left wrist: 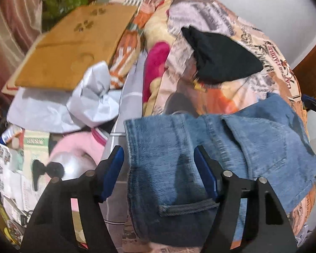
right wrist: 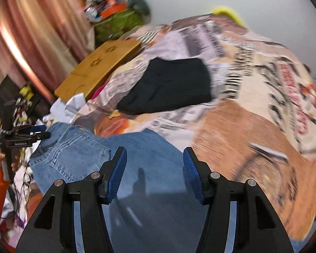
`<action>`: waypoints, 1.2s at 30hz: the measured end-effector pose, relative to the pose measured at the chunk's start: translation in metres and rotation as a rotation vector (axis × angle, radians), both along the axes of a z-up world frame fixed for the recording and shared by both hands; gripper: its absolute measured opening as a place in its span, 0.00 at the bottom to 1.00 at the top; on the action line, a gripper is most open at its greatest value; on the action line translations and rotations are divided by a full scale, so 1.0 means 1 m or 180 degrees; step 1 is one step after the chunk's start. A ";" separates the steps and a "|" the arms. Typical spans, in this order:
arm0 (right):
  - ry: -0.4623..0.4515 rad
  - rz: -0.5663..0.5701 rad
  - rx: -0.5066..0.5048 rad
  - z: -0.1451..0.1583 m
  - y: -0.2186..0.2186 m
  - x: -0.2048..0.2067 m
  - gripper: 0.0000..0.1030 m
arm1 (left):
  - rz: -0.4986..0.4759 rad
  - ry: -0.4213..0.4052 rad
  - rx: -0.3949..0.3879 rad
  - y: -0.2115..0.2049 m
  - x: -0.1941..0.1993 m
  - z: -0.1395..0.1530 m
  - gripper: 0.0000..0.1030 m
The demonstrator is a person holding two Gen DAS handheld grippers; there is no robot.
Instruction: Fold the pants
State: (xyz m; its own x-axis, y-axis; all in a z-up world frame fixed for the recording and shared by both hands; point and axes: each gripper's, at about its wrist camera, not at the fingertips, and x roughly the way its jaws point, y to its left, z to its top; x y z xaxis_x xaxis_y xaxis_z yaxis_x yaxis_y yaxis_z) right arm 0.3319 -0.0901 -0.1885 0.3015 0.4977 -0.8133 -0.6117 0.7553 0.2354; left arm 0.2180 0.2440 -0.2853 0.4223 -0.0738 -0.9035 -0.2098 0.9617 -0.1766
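I see my left gripper [left wrist: 159, 172] wide open over the jeans [left wrist: 210, 158], low centre of frame. My right gripper [right wrist: 154, 174] is equally spread, holding nothing, jeans lying on the patterned blanket [right wrist: 252, 126] below.

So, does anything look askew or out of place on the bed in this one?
The jeans lie bunched and unevenly doubled over, edges not lined up. A black garment sits on the printed quilt, and crumpled white paper lies beside it.
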 end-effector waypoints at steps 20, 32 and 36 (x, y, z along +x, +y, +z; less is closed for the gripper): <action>0.0297 0.0336 -0.0192 -0.058 0.050 0.026 0.15 | -0.0078 -0.0324 0.0260 -0.017 -0.021 0.010 0.02; -0.0071 0.0299 -0.0624 -0.050 0.058 0.011 0.11 | 0.0184 -0.0046 0.0237 0.006 -0.035 0.009 0.13; -0.0038 0.0257 -0.0531 -0.027 0.043 -0.002 0.32 | 0.0301 -0.0274 0.0082 0.006 -0.056 0.039 0.52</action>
State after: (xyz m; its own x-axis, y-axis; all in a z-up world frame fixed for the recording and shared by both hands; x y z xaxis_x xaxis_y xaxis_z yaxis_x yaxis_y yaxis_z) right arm 0.3297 -0.0473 -0.2159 0.2762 0.3791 -0.8832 -0.6739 0.7315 0.1032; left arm 0.1616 0.2501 -0.2467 0.5023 -0.0071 -0.8647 -0.2851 0.9427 -0.1733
